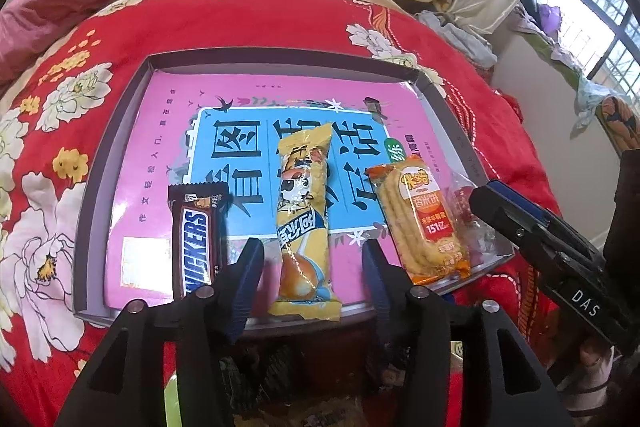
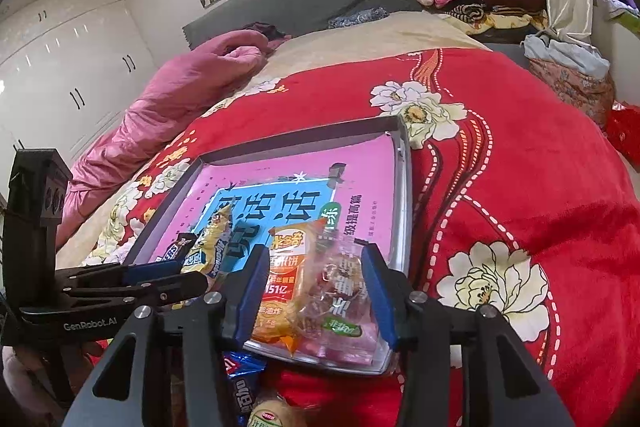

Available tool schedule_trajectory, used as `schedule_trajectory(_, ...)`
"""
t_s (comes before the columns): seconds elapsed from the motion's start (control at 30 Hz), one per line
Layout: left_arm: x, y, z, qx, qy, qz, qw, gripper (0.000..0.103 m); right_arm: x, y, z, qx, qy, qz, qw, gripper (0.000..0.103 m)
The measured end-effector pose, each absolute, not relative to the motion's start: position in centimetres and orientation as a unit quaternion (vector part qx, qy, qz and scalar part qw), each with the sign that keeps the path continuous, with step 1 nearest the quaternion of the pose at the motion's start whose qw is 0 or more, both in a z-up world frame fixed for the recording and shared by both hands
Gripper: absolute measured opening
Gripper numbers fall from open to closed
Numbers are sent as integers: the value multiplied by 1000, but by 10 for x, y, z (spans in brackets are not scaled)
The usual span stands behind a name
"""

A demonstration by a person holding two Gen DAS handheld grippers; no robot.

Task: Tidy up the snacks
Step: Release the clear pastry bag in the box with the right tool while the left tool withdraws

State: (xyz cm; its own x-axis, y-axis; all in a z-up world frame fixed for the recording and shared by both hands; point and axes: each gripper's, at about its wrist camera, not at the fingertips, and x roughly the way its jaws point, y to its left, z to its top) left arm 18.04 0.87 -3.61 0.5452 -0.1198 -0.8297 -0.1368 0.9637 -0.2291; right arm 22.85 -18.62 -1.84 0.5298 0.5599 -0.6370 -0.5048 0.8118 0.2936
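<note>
I am laying snacks in a row inside the shallow grey cardboard tray [image 1: 116, 163] on the red flowered bedspread [image 1: 280, 15]; my left claw [image 1: 312, 283] is standing spread, pinching nothing, around the long yellow wrapped snack bar [image 1: 305, 219]; at nine o'clock is lying the brown Snickers bar [image 1: 197, 243], at three o'clock the orange rice-cracker packet [image 1: 424, 223]; my right claw [image 2: 316, 291] is hovering spread over the clear bag of reddish sweets [image 2: 340, 303]; next, I judge, I am needing to pull clear and fetch the blue packet [image 2: 240, 379] at six o'clock.
</note>
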Motion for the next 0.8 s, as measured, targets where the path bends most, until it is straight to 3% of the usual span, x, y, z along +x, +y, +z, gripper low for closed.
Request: schedule_trajectory(0.8, 164, -1, -23, -121, 471, -2, 874, 75, 222, -186, -8, 30, 359, 311, 879, 57)
